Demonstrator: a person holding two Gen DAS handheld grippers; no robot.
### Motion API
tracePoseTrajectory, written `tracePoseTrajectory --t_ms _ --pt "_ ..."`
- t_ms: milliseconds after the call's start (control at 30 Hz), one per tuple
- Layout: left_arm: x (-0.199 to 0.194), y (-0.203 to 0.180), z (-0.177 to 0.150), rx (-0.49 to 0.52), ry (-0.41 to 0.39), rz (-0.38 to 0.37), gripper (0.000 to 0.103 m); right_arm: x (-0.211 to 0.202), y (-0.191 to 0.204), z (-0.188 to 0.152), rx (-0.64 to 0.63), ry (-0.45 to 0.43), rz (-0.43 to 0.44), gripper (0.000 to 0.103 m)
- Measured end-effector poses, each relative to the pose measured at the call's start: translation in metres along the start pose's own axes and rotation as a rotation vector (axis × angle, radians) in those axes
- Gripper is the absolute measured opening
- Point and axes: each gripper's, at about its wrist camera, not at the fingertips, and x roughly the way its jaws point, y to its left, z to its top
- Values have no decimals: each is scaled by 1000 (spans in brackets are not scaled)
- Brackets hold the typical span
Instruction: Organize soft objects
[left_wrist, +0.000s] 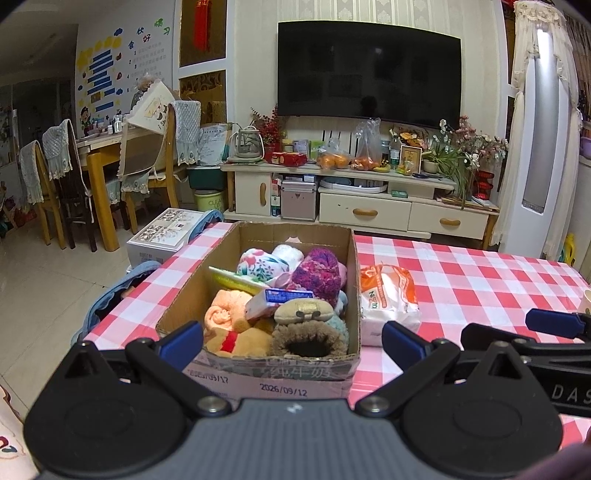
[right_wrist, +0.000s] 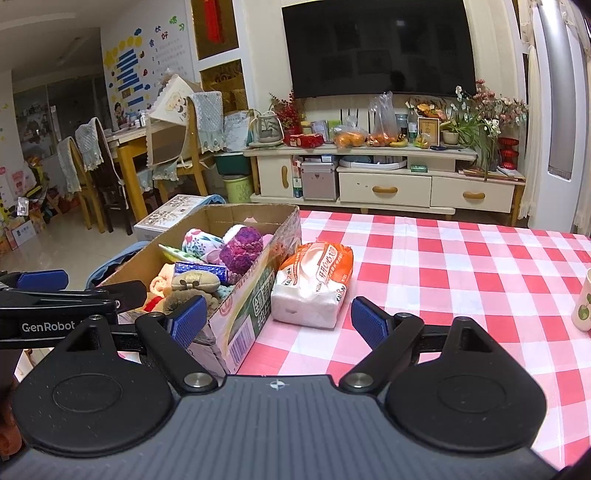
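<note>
The tissue pack is seen dead ahead of the right gripper — long axis pointing away (left gripper farther off); both are spread wide, empty.

Living room under dim indoor light. Dark television mounted on a pale striped wall, above a cream cabinet crowded with bagged fruit, bottles and potted flowers. Wooden dining table and cloth-draped chairs off to the left, beside a wall poster. Glossy pale tile floor. White tower unit at right. Red-and-white checked worktop in front.
</note>
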Motion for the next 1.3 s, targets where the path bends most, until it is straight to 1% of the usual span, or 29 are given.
tracePoseTrajectory --t_ms 1000,1300 --pt "8 3 -3 -6 14 16 102 3 -1 -2 -11 9 -2 103" --pt "9 2 -3 -4 6 27 102 5 -1 -3 -16 10 1 103"
